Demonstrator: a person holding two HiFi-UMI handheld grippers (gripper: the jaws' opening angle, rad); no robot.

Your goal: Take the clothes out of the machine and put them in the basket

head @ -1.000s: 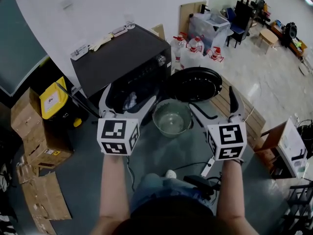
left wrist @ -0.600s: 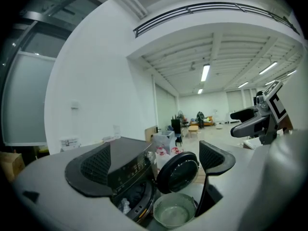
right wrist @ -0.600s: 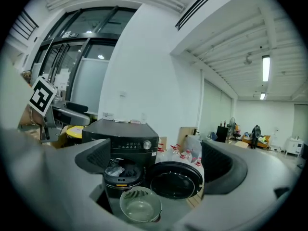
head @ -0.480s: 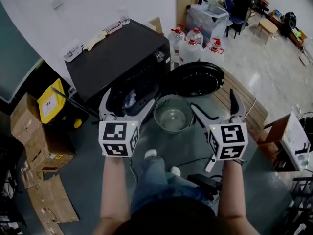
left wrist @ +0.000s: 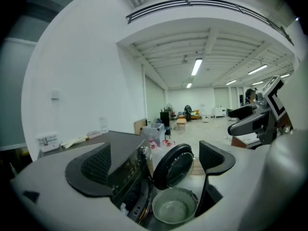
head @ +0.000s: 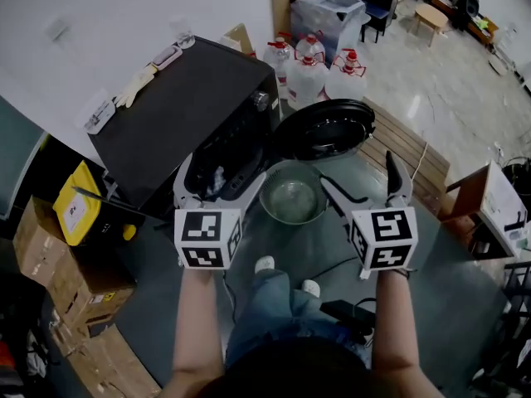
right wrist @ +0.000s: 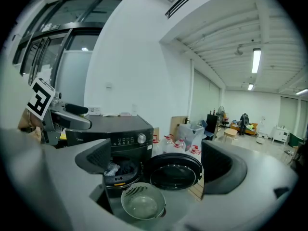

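A black front-loading washing machine (head: pixel 187 110) stands with its round door (head: pixel 325 128) swung open to the right. Pale and dark clothes (head: pixel 217 177) lie inside the drum, also clear in the right gripper view as clothes (right wrist: pixel 117 168). A round grey-green basket (head: pixel 292 199) sits on the floor just in front of the drum opening, with nothing in it. My left gripper (head: pixel 220 181) is open and hovers over the drum mouth. To the right of the basket my right gripper (head: pixel 359 175) is open too. Neither holds anything.
Large water jugs (head: pixel 309 71) and a clear plastic bin stand behind the door. A wooden pallet (head: pixel 408 160) lies to the right. Cardboard boxes (head: pixel 46 251) and a yellow container (head: pixel 76 207) are at the left. White gloves (head: pixel 137 84) rest on the machine top. A black cable (head: pixel 332 264) runs near my shoes.
The person has stepped closer to the machine, and both shoes now show below the basket. Both grippers stay open and have come nearer the drum and basket.
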